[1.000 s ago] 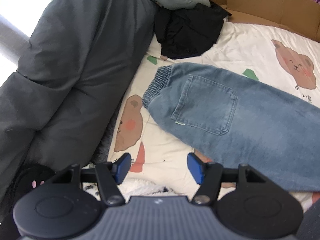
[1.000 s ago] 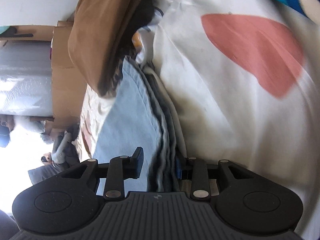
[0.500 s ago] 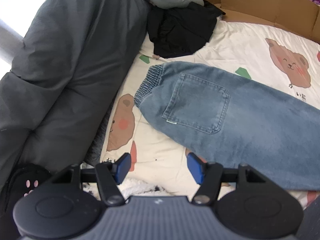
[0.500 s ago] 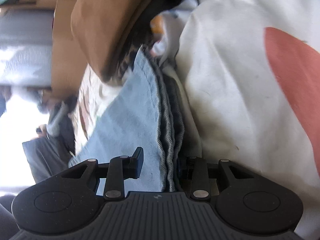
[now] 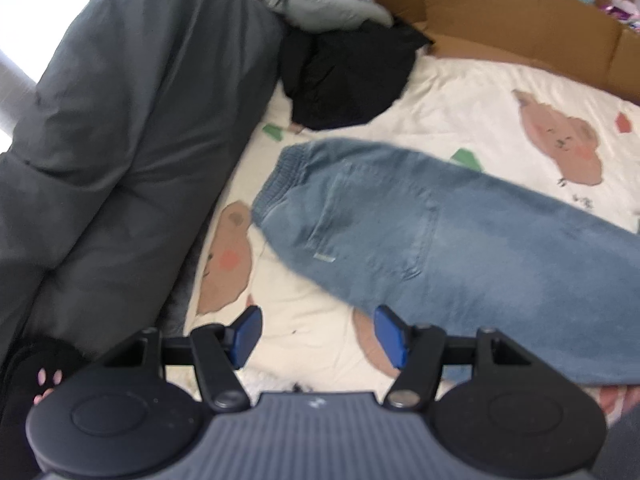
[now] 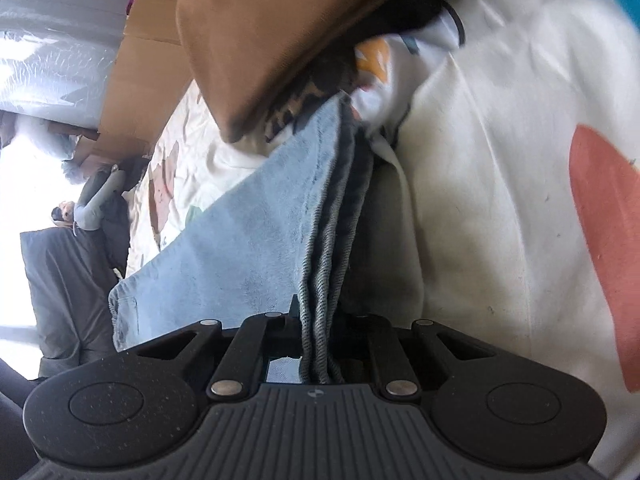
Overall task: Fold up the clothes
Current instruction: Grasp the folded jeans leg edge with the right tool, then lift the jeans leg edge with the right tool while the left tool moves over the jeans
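Observation:
Light blue jeans lie flat on the bear-print sheet, elastic waist toward the left, back pocket up. My left gripper hovers open over the sheet just in front of the jeans' seat, with nothing between its blue pads. In the right wrist view the stacked hem edges of the jeans run straight into my right gripper. Its jaws are closing on those denim layers, which are pinched between them.
A grey duvet is heaped along the left of the bed. A black garment and a grey one lie at the far end, before cardboard. A brown cloth hangs above the hem in the right wrist view.
The right jaws have closed together onto the jeans' hem, and the right gripper has rolled and lifted a little. The left view has tilted slightly; its jaws stay the same width.

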Tool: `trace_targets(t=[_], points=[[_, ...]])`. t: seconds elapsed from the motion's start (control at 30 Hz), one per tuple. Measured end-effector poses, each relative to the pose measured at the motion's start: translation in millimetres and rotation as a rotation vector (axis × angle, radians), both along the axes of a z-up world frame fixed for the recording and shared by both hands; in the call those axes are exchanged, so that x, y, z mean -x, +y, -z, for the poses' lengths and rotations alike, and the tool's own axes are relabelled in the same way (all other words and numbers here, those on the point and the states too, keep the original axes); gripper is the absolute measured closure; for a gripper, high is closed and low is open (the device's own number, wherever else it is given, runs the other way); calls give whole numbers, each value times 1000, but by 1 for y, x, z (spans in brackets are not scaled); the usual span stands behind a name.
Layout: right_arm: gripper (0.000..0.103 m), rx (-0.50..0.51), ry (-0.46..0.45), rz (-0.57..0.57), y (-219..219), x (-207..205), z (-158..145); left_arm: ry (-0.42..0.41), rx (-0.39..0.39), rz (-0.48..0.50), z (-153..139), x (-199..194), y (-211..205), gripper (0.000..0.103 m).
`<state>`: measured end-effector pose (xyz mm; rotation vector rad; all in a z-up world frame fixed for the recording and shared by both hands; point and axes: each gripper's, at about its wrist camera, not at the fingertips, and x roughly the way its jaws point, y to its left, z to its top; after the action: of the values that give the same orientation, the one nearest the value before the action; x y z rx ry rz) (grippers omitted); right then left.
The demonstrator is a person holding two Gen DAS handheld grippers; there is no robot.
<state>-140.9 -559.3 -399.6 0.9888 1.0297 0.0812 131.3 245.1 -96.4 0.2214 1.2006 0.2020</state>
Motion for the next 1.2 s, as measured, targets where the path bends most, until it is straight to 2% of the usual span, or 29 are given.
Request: trace_targets(t=[0.13,0.3,0.43,0.6,0.77,0.83,0.9,1.2], points=[[95,51,-12,11,6,0,-29,-8,36,20,7,-8,-3,37],[95,158,-25,-43,23,-4,-75,-23,147,57,26,-10,-4,37],[95,207,-35,-70,39,-9,-116,-7,166,86,46,-5,-10,37],[95,206,-80,-96,53,-11,-158,11,196,69,65,5,-10,37],[95,213,-69,-65,51,-15,-188,11,240,58,76,12,-9,37],[95,206,-109,-96,54,-16,-201,7,246,60,78,12,-12,37],[95,223,-129,-129,57,-20,-213,13,256,66,82,10,-15,37],[95,288,-172,-139,50,-37,-266,29,286,132,96,-8,-33,37]])
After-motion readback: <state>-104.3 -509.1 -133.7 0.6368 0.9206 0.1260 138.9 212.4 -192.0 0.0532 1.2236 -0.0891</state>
